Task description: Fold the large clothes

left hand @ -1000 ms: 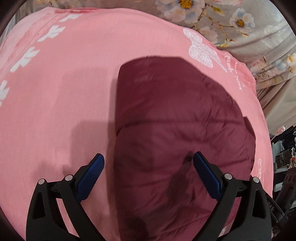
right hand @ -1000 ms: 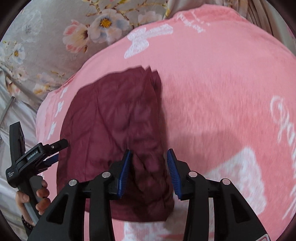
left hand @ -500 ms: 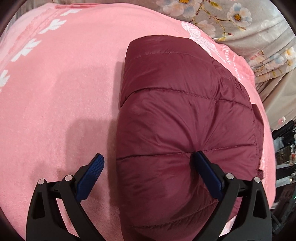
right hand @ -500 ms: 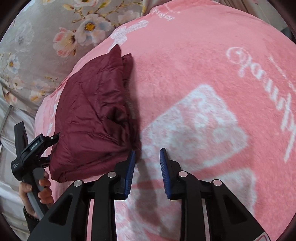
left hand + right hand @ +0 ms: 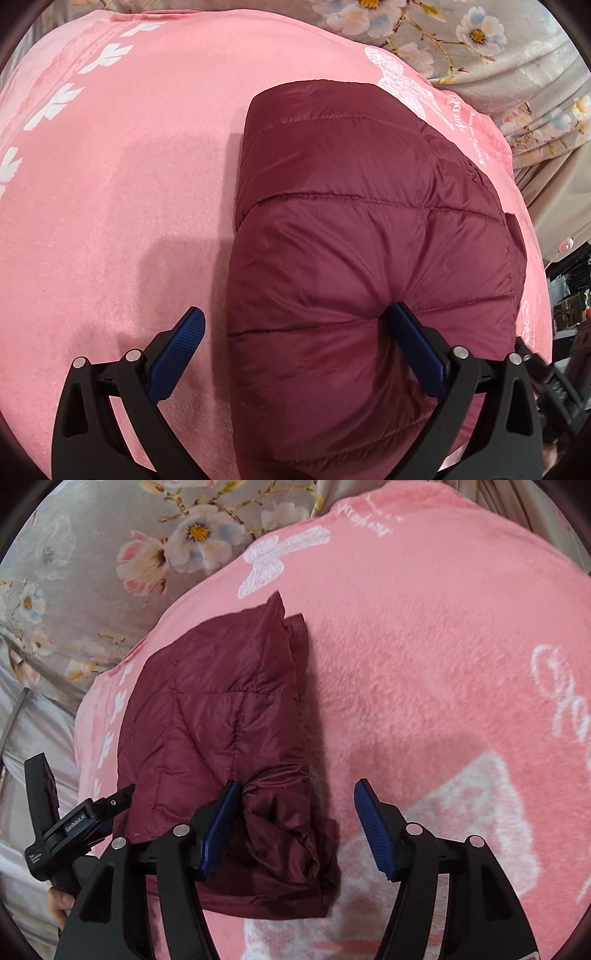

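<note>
A maroon quilted jacket lies folded into a thick pad on the pink blanket. My left gripper stands wide open over the jacket's near left corner. Its right finger dents the padding, while its left finger is over bare blanket. In the right wrist view the jacket has a bunched edge lying between the opening jaws of my right gripper. The left pad touches the fabric and the right pad stands off it. The left gripper also shows at that view's lower left.
The pink blanket has white butterfly and script prints and spreads wide to the right of the jacket. Grey floral bedding lies beyond its far edge. A hand holds the left gripper's handle. Dark clutter sits off the bed's side.
The right gripper swung out over bare blanket with narrowed jaws, then came back over the jacket's bunched edge and spread them wide. The left gripper stayed put, and a shadow lifted off the jacket.
</note>
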`<state>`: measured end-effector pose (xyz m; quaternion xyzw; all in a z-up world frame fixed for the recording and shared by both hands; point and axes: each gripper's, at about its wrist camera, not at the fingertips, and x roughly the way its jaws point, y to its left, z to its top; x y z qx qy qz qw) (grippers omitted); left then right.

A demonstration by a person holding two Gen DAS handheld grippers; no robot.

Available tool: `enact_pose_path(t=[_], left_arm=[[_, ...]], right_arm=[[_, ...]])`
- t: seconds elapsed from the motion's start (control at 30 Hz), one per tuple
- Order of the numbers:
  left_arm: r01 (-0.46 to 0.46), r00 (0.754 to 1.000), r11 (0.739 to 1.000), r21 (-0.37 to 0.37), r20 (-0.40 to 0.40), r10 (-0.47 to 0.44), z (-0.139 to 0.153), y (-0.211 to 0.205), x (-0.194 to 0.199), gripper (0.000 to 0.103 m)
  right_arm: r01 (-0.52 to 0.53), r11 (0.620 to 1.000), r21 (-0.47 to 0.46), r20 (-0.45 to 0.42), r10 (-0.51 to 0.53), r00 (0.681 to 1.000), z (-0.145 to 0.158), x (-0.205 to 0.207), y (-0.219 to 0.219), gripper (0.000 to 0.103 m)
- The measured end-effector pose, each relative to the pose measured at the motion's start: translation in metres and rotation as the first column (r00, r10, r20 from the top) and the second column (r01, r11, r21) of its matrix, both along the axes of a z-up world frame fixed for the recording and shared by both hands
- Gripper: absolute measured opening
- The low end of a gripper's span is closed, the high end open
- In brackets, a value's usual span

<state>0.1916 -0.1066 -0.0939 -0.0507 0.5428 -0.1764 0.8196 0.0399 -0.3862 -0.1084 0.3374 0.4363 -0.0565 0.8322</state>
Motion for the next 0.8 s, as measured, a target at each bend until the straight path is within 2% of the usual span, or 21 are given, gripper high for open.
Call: enact_pose_path(t=[0.1, 0.23, 0.43, 0.6, 0.73, 0.8], left_arm=[[-0.007, 1.000, 1.000, -0.022, -0.012, 0.007, -0.004, 0.000, 0.005, 0.098], [-0.016, 0.999, 0.998, -0.061, -0.039, 0.014, -0.009, 0.000, 0.011, 0.098], [0.001, 1.000, 0.999, -0.050, -0.020, -0.002, -0.008, -0.008, 0.013, 0.098], [0.015, 1.000, 0.999, -0.038, -0.009, -0.015, -0.009, -0.010, 0.012, 0.098], [0.023, 1.000, 0.999, -0.037, 0.000, -0.023, -0.011, -0.011, 0.013, 0.098], [0.024, 1.000, 0.999, -0.034, 0.006, -0.024, -0.011, -0.012, 0.012, 0.098]], right_arm=[[-0.002, 0.999, 0.040, 0.010, 0.002, 1.000, -0.005, -0.001, -0.001, 0.065], [-0.015, 0.999, 0.047, 0.027, 0.014, 1.000, -0.008, 0.000, 0.002, 0.065], [-0.025, 0.997, 0.073, 0.038, 0.022, 0.999, -0.007, 0.009, 0.002, 0.065], [-0.015, 0.986, 0.167, 0.064, 0.004, 0.998, -0.005, 0.005, -0.007, 0.065], [-0.006, 0.982, 0.189, 0.127, -0.018, 0.992, 0.008, -0.003, -0.010, 0.066], [-0.025, 0.984, 0.179, 0.136, 0.001, 0.991, 0.011, 0.002, -0.007, 0.072]])
